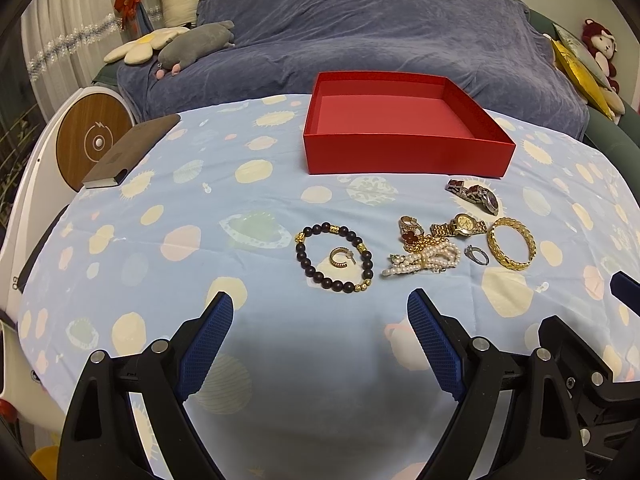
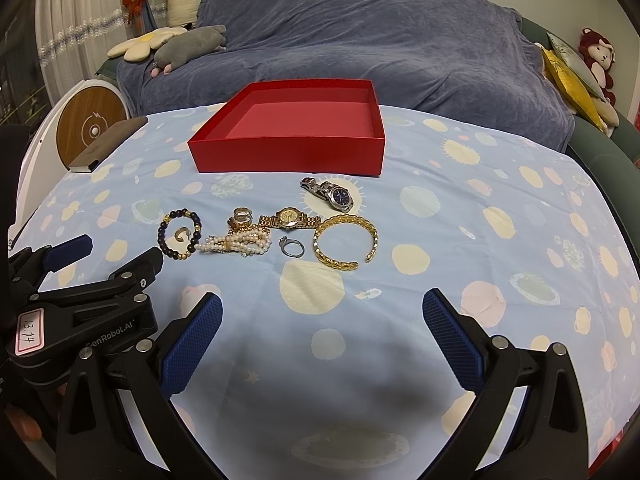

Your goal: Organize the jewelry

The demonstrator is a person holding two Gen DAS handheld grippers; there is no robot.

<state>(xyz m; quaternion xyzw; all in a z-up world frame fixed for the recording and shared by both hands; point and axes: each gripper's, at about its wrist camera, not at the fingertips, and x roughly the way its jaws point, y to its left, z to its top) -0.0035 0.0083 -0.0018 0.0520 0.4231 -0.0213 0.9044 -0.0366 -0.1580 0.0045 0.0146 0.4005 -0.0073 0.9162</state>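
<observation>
An empty red box (image 1: 404,156) (image 2: 288,156) stands at the far side of the table. In front of it lies the jewelry: a dark bead bracelet (image 1: 334,258) (image 2: 179,234) with a gold hoop earring (image 1: 341,258) inside it, a pearl bracelet (image 1: 424,260) (image 2: 236,243), a gold watch (image 1: 460,225) (image 2: 289,218), a silver watch (image 1: 476,195) (image 2: 330,193), a gold bangle (image 1: 511,243) (image 2: 345,244) and a silver ring (image 1: 477,255) (image 2: 292,247). My left gripper (image 1: 320,304) is open just short of the bead bracelet. My right gripper (image 2: 322,302) is open, short of the bangle.
The table wears a light blue cloth with pale spots (image 1: 200,208). A brown notebook (image 1: 132,152) lies at its far left edge. Behind the table is a sofa under a blue-grey cover (image 1: 360,40) with plush toys. A round white device (image 1: 92,140) stands left.
</observation>
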